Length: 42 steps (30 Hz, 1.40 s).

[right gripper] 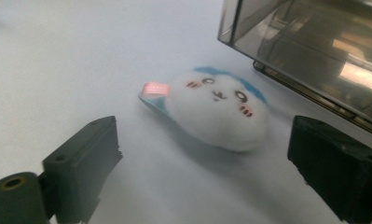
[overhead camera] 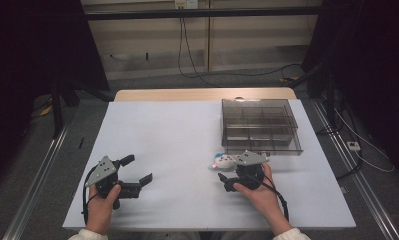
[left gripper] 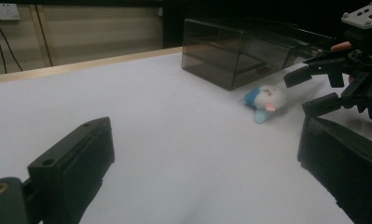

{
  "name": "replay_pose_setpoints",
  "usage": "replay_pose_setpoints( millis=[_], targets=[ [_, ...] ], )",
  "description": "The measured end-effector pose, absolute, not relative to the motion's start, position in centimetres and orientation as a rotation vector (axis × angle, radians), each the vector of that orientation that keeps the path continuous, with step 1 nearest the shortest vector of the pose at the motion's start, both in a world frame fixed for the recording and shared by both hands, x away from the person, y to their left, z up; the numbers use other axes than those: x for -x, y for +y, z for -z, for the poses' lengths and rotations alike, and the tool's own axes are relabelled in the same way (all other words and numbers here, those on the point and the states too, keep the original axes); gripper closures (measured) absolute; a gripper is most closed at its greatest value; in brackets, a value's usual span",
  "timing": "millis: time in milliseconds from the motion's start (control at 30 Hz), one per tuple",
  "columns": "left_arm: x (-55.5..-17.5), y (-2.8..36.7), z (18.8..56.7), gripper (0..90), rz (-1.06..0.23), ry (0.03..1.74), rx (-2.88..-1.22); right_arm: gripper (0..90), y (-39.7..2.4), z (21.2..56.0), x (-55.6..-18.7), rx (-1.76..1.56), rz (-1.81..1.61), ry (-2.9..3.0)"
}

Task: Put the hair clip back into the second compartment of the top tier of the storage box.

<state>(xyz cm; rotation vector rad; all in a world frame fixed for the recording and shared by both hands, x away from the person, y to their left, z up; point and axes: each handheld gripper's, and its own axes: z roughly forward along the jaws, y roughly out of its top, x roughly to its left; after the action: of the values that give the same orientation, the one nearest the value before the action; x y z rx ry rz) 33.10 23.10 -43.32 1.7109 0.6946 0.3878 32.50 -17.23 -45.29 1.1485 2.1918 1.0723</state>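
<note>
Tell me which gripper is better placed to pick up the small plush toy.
The right gripper. Its open jaws already point at the plush toy, which lies just ahead of them beside the smoky box. The left gripper stands open, far across the table.

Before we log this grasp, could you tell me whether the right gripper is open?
Open: the right gripper has its jaws spread, the plush toy lying untouched beyond them.

White-and-blue plush toy (right gripper: 218, 112), smoky grey organizer box (overhead camera: 259, 125)
</note>
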Motion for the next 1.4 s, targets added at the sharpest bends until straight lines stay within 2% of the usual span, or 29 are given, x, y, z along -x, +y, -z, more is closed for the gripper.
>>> replay_pose_setpoints(
  millis=[467,567,700,867,967,1133,1200,1233,1333,1400],
  targets=[
    [-33.2,23.0,43.4,3.8,-0.387,0.691,-1.723,10.3,-16.2,45.8,-33.1,-1.224,-1.043,2.183],
    [-33.1,23.0,43.4,3.8,-0.388,0.692,-1.723,12.6,-15.9,45.9,-33.3,-1.222,-1.035,2.189],
    [-33.1,23.0,43.4,3.8,-0.392,0.691,-1.721,20.4,-15.0,45.5,-32.4,-1.174,-1.092,2.266],
    [-33.1,23.0,43.4,3.8,-0.389,0.695,-1.720,20.7,-14.2,45.3,-31.9,-1.115,-1.076,2.291],
    [-33.1,23.0,43.3,3.8,-0.392,0.690,-1.722,16.2,-14.4,45.5,-32.3,-1.128,-1.042,2.260],
    [-33.1,23.0,43.4,3.9,-0.390,0.690,-1.726,17.2,-14.0,45.9,-33.0,-1.135,-1.025,2.268],
    [-33.1,23.0,43.3,3.9,-0.393,0.688,-1.722,28.2,-13.4,45.8,-32.5,-1.093,-1.047,2.316],
    [-33.0,23.0,43.3,3.9,-0.393,0.696,-1.716,30.4,-13.2,45.6,-32.2,-1.064,-1.065,2.340],
    [-33.0,23.0,43.3,3.9,-0.394,0.697,-1.717,32.2,-12.8,45.2,-31.9,-1.041,-1.084,2.358],
    [-33.0,23.0,43.3,3.9,-0.392,0.692,-1.719,28.2,-12.8,45.2,-32.4,-1.034,-1.059,2.320]
  ],
)
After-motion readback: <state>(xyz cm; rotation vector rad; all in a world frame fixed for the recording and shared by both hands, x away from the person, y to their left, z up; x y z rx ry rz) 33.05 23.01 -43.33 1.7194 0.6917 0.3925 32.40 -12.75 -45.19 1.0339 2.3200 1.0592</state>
